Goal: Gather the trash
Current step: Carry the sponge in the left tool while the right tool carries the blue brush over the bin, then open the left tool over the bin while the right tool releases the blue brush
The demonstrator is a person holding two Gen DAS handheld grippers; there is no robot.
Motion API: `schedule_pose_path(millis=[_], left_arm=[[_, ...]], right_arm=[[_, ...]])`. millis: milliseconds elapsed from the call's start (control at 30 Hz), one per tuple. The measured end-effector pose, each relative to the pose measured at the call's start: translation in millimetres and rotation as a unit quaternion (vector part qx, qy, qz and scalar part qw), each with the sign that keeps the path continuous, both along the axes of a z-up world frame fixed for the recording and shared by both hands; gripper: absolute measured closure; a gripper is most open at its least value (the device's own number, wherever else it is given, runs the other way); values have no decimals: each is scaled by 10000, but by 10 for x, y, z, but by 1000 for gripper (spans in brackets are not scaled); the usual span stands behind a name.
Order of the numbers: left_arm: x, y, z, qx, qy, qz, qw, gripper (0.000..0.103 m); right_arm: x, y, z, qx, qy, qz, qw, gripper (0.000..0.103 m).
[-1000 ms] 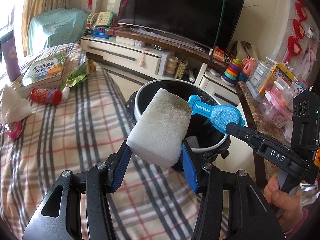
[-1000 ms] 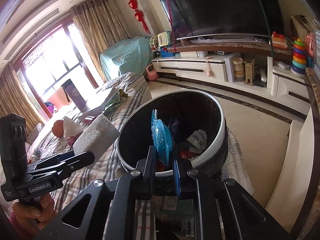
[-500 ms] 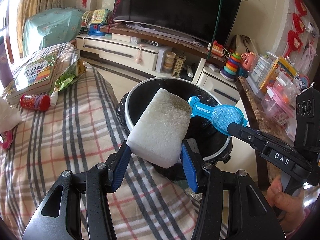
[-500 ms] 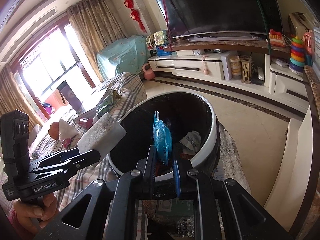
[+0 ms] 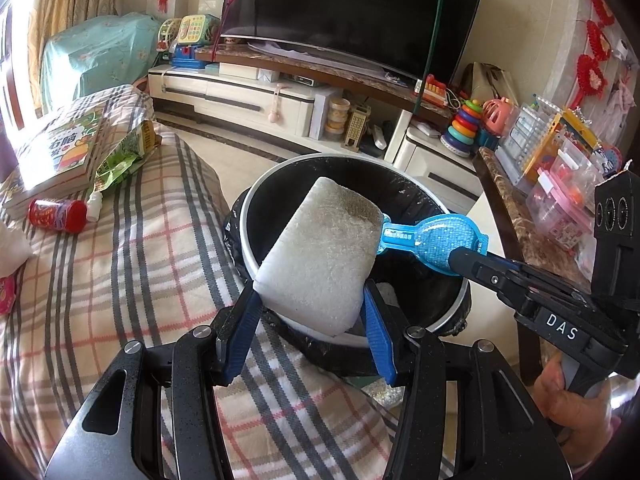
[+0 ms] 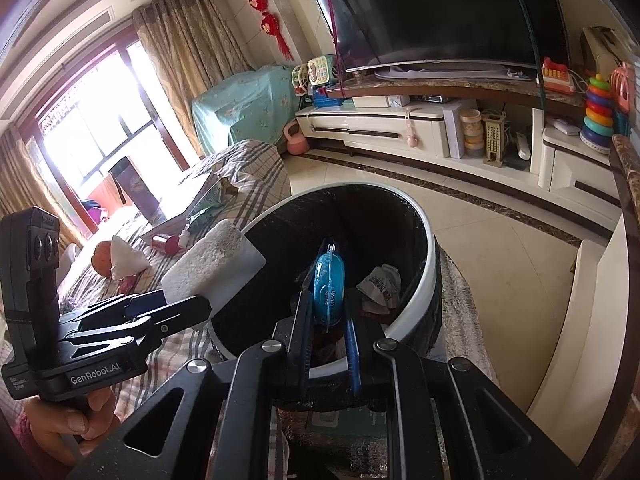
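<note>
Both pieces of trash poised at the bin's mouth

Nearest us, our left gripper [image 5: 312, 312] is clamped on the white foam block [image 5: 320, 256], its long axis tilting up and away over the near rim of the black-lined trash bin [image 5: 448, 208]; just beyond, our right gripper [image 6: 329, 322] pinches the blue plastic packet [image 6: 329, 288] on edge, right above the bin's opening with trash below. We judge the packet better placed: it hangs fully over the opening, the block only partly.
</note>
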State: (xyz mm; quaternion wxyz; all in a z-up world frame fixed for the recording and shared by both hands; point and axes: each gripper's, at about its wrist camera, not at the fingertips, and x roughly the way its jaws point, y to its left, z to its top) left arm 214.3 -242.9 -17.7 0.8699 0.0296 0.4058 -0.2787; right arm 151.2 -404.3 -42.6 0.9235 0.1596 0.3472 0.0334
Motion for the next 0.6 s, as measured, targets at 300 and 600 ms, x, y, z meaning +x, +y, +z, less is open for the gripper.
schedule_pose_path(millis=[300,600], left_arm=[[50,-20,-13,27,34,-24,10000,51],[102,-17,-2,11,102,74,9999,33]], right_arm=[[81,0,5,-33,41,22,10000,89],[141,-70,-19,144,120,-52,9998,79]])
